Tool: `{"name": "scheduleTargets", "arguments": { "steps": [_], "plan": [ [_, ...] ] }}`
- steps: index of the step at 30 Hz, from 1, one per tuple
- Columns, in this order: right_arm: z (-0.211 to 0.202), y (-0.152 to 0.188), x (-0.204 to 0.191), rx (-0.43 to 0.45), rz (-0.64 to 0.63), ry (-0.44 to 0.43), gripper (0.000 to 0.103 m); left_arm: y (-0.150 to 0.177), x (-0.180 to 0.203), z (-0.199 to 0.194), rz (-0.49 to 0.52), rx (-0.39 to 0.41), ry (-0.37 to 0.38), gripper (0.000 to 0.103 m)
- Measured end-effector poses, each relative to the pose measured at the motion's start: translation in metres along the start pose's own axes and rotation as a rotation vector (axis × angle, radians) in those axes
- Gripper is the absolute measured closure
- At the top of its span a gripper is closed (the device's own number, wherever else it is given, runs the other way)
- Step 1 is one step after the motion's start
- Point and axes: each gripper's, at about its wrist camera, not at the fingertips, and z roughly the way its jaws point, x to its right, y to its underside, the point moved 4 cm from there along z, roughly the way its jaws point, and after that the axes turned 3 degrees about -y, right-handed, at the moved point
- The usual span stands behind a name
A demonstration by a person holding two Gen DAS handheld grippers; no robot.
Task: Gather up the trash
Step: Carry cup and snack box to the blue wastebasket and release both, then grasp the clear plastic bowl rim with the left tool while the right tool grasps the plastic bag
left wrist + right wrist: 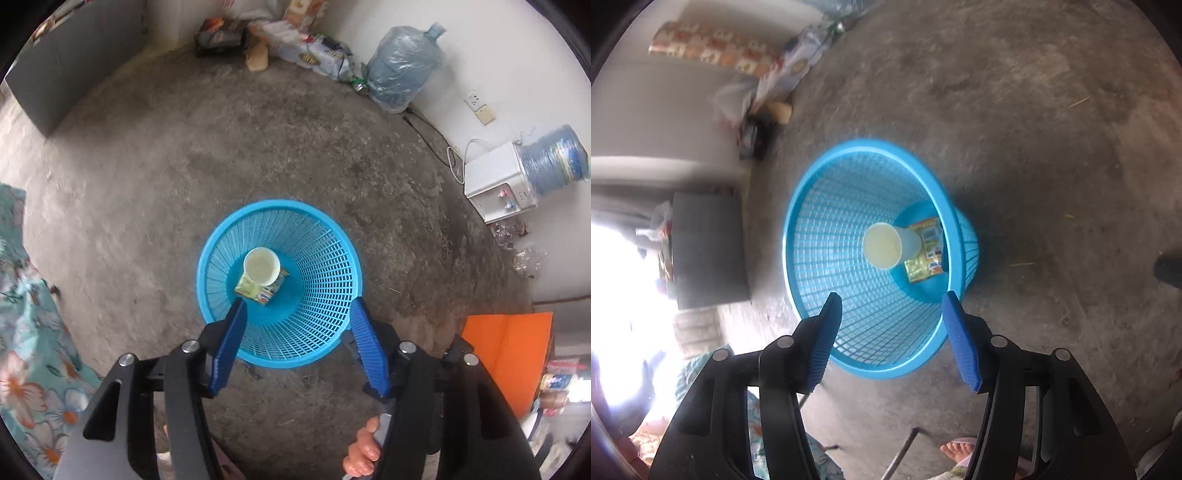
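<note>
A blue mesh waste basket [325,258] stands on the concrete floor; it also shows in the right wrist view [827,206]. Inside it lie a white paper cup [261,266] and a green-yellow snack packet [255,288]. The cup [886,245] and the packet [925,251] show in the right wrist view too. My left gripper [297,308] is open and empty above the basket's near rim. My right gripper [892,301] is open and empty above the basket too.
A water dispenser [495,181] with a blue bottle stands at the right wall, a bagged water jug [402,66] at the back. Boxes and bags line the far wall. An orange panel [506,354] is at right, floral cloth [26,332] at left. A bare foot [956,452] shows below.
</note>
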Motion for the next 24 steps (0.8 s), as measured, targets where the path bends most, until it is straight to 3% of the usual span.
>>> {"name": "scheduleTargets", "arguments": {
  "steps": [4, 7, 10, 13, 16, 18, 20, 24],
  "plan": [
    [-0.021, 0.003, -0.024, 0.081, -0.057, 0.006, 0.042, 0.008, -0.007, -0.043, 0.004, 0.071, 0.031, 0.045],
    [-0.053, 0.016, -0.060, 0.174, -0.171, 0.038, 0.033, 0.015, -0.018, -0.088, 0.026, 0.152, -0.015, 0.045],
    [-0.090, 0.038, -0.102, 0.272, -0.309, 0.048, 0.017, 0.028, -0.037, -0.135, 0.040, 0.245, -0.063, 0.044],
    [-0.119, 0.069, -0.137, 0.380, -0.447, 0.095, 0.008, 0.050, -0.064, -0.179, 0.037, 0.302, -0.078, 0.035],
    [-0.144, 0.103, -0.169, 0.473, -0.602, 0.118, 0.008, 0.082, -0.096, -0.220, 0.012, 0.339, -0.046, 0.030],
    [-0.156, 0.126, -0.185, 0.505, -0.695, 0.120, 0.008, 0.107, -0.119, -0.247, -0.008, 0.362, -0.034, 0.021],
    [-0.167, 0.146, -0.198, 0.528, -0.761, 0.131, 0.008, 0.132, -0.139, -0.271, -0.028, 0.406, -0.038, 0.020],
    [-0.184, 0.190, -0.221, 0.518, -0.894, 0.053, 0.008, 0.189, -0.176, -0.317, -0.061, 0.495, -0.036, 0.008]
  ]
}}
